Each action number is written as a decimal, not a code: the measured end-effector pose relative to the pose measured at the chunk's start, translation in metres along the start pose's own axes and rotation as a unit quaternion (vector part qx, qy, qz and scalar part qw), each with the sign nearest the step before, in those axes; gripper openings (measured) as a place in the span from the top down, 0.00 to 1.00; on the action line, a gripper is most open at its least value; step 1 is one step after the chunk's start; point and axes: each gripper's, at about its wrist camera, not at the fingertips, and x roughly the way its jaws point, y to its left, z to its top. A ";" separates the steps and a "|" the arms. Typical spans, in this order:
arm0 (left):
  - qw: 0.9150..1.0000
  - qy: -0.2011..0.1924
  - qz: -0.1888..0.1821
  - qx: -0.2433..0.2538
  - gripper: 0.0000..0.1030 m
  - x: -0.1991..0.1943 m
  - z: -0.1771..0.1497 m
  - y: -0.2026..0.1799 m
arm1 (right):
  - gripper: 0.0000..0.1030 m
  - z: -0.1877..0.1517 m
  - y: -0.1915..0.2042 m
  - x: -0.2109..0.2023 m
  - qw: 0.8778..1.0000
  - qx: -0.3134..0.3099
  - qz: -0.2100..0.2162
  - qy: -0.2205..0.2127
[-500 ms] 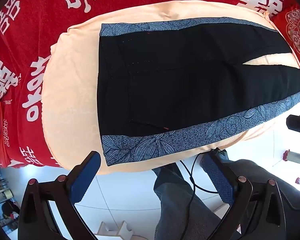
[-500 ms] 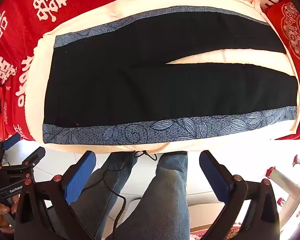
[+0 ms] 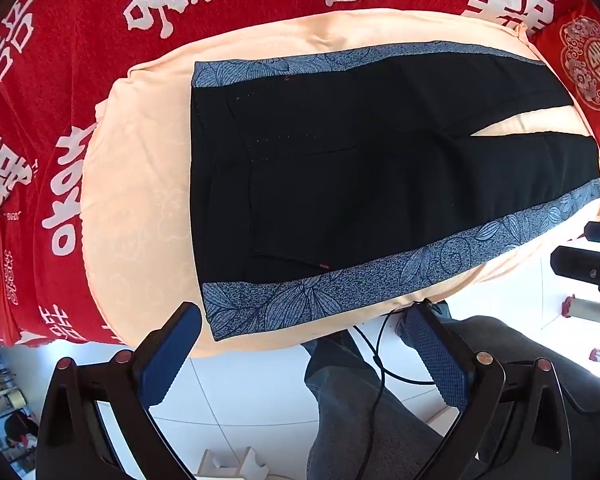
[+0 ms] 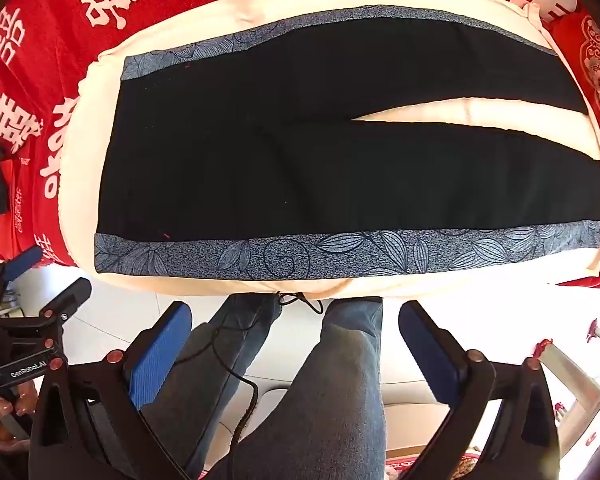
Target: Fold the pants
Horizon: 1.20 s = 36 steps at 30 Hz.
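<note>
Black pants (image 3: 360,168) with blue leaf-print side stripes lie flat on a cream cloth (image 3: 140,208), waistband to the left, legs spread apart to the right; they also show in the right wrist view (image 4: 300,160). My left gripper (image 3: 304,324) is open and empty, held above the floor just short of the near waistband corner. My right gripper (image 4: 296,320) is open and empty, in front of the near stripe's middle. The left gripper also shows at the left edge of the right wrist view (image 4: 40,284).
The cream cloth lies on a red bedspread (image 3: 60,60) with white characters. A red cushion (image 3: 588,60) sits at the far right. The person's jeans-clad legs (image 4: 320,392) and a black cable (image 3: 380,352) are below the grippers, over white floor tiles.
Both grippers have shifted slightly; the pants sit a little lower and larger in the views. The pants have not moved.
</note>
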 end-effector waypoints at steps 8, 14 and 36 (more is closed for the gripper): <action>1.000 -0.014 0.017 0.010 0.00 -0.005 0.006 -0.003 | 0.00 0.006 -0.003 -0.002 1.000 -0.003 -0.003 0.000; 1.000 -0.014 0.014 0.002 0.00 -0.007 0.011 0.000 | 0.00 0.011 -0.007 -0.002 1.000 -0.004 -0.004 0.001; 0.999 -0.013 0.034 0.005 0.00 -0.009 0.015 -0.005 | 0.00 0.016 -0.012 -0.006 1.000 -0.013 -0.006 -0.009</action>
